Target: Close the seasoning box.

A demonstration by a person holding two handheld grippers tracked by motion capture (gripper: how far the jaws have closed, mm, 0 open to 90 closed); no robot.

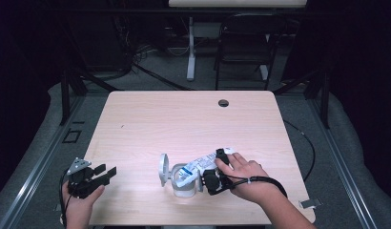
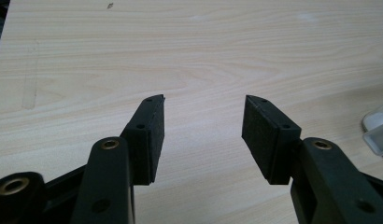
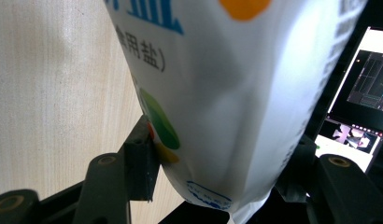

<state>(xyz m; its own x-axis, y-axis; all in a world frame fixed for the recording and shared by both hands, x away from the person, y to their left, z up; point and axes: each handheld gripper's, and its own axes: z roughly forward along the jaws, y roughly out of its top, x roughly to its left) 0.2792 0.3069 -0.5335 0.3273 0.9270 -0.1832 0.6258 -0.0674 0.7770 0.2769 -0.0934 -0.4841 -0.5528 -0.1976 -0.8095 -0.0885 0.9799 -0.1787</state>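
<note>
Salt bag (image 3: 227, 93) sits clamped in right claw (image 3: 217, 163).

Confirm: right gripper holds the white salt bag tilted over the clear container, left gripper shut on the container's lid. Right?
Not quite. The left gripper is open and empty over bare table, as the left gripper view shows. The rest holds: the right gripper clamps the white salt bag tilted over the clear container.
</note>
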